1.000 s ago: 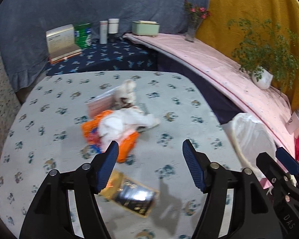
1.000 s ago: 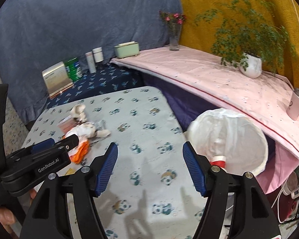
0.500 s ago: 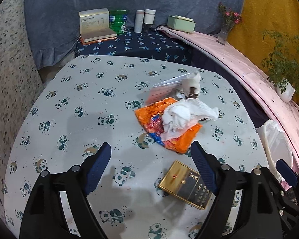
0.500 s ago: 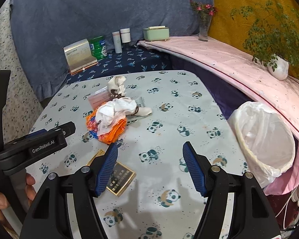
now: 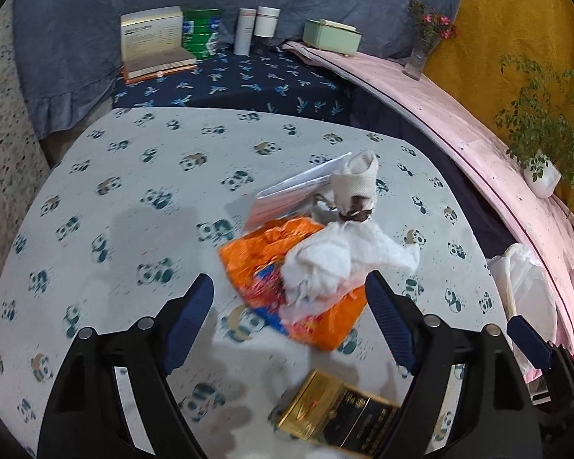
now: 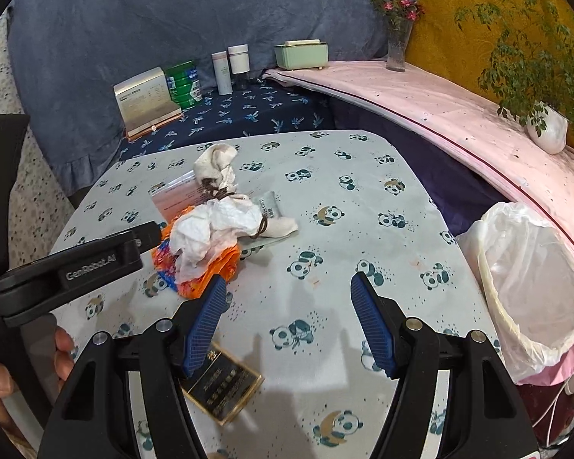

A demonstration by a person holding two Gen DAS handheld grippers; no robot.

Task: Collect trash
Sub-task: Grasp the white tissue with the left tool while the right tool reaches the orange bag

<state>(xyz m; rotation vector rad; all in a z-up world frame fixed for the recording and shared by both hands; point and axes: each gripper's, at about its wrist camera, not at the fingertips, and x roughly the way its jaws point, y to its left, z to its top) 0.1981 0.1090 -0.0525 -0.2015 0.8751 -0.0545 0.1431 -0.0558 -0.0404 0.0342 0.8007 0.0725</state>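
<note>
On the table, heaped together for easy taking: orange wrapper, white tissue, gold box. Left tool wide, empty, aimed at heap. Right tool wide, empty. Lined bin beside, for dropping.

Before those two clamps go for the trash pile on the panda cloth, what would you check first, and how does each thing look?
1. left gripper open with nothing between its jaws: ok.
2. right gripper open and holding nothing: ok.
3. Pile in front of the left gripper: ok; the orange wrapper and white tissue lie just beyond its fingertips.
4. bin open with its liner in place: ok.
5. Bin has room: ok; it looks nearly empty.
6. All pieces loose enough to lift one at a time: cannot tell; the tissue, the knotted cloth and the wrapper overlap.
</note>
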